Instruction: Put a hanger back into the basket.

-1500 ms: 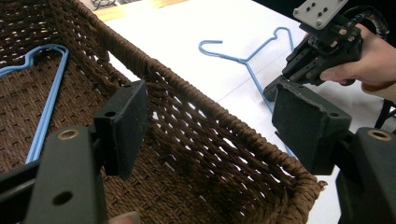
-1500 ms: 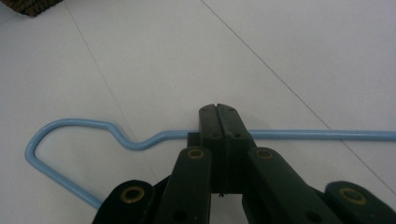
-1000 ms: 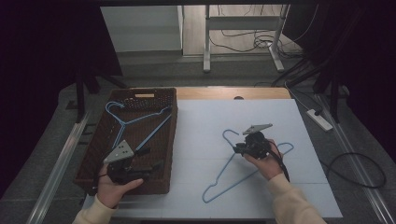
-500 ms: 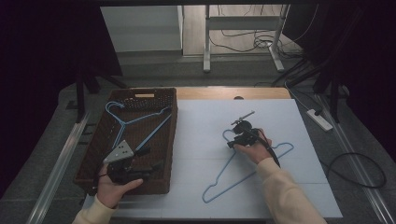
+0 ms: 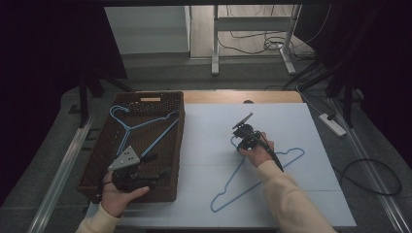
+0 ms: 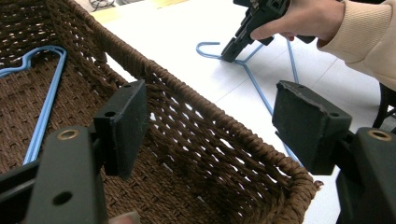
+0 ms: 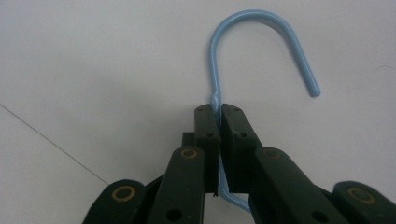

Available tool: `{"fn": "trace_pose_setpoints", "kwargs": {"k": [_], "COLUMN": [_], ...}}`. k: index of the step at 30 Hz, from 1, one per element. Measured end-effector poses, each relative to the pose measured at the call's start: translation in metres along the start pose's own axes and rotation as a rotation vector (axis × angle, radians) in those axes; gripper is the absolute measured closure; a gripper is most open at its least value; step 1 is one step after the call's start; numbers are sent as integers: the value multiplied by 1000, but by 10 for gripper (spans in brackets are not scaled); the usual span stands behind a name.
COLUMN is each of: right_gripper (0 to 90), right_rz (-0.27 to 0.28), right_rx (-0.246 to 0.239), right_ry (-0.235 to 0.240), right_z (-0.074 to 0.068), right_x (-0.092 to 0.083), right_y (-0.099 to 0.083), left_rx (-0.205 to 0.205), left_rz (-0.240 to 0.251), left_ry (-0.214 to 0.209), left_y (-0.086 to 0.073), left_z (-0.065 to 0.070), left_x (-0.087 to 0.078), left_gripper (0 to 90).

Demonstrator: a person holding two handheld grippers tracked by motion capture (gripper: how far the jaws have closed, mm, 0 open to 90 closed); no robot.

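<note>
A blue wire hanger (image 5: 227,181) lies flat on the white table (image 5: 204,126). My right gripper (image 5: 241,138) is shut on its neck; in the right gripper view the jaws (image 7: 219,109) clamp the wire just below the hook (image 7: 261,28). A second blue hanger (image 5: 145,124) lies inside the brown wicker basket (image 5: 180,136) at the left. My left gripper (image 5: 155,164) hovers over the basket's near end, open and holding nothing. In the left gripper view its gap (image 6: 210,107) spans the basket rim (image 6: 196,100), with the basket's hanger (image 6: 46,107) at left and the right gripper (image 6: 238,42) beyond.
The white table surface stretches right of the basket. A bare wooden strip (image 5: 243,97) runs along the far edge. Beyond are a desk frame (image 5: 214,43) and floor cables (image 5: 369,170); a power strip (image 5: 332,124) lies right of the table.
My right gripper has moved up and to the left along the table hanger, from its shoulder area to the neck by the hook. The left gripper has stayed put.
</note>
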State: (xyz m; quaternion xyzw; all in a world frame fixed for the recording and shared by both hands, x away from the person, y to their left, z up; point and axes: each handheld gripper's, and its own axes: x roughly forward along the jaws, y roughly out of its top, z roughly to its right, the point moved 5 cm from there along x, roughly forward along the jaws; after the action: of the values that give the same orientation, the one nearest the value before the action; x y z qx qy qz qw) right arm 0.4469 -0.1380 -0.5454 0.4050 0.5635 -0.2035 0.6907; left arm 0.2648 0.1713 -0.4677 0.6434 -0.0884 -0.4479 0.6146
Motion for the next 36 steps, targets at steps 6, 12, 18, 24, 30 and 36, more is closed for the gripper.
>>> {"fn": "trace_pose_setpoints", "kwargs": {"k": [6,12,18,24,30,36], "right_gripper": [863,863,863,863,863,863], "right_rz": [45,118,166,198,215,225], "right_rx": [23,18,16,16,15,8], "right_ry": [18,9,11,13,18,19], "right_z": [2,4,3,4,4,4], "right_x": [-3,-17,-28,-31,-35,-36], "right_y": [-4,-6,-8,-9,-10,-10], "left_rx": [5,20,31,42,69,108], "left_rz": [-2,-8,-51,-139,-229,-341], "left_ry": [-8,-27,-60,-112,-128,-113], "left_y": [2,11,24,30,31,25], "left_z": [3,14,35,65,85,101], "left_x": [2,9,27,63,99,137], "left_gripper": [277,277,275,276,274,277]}}
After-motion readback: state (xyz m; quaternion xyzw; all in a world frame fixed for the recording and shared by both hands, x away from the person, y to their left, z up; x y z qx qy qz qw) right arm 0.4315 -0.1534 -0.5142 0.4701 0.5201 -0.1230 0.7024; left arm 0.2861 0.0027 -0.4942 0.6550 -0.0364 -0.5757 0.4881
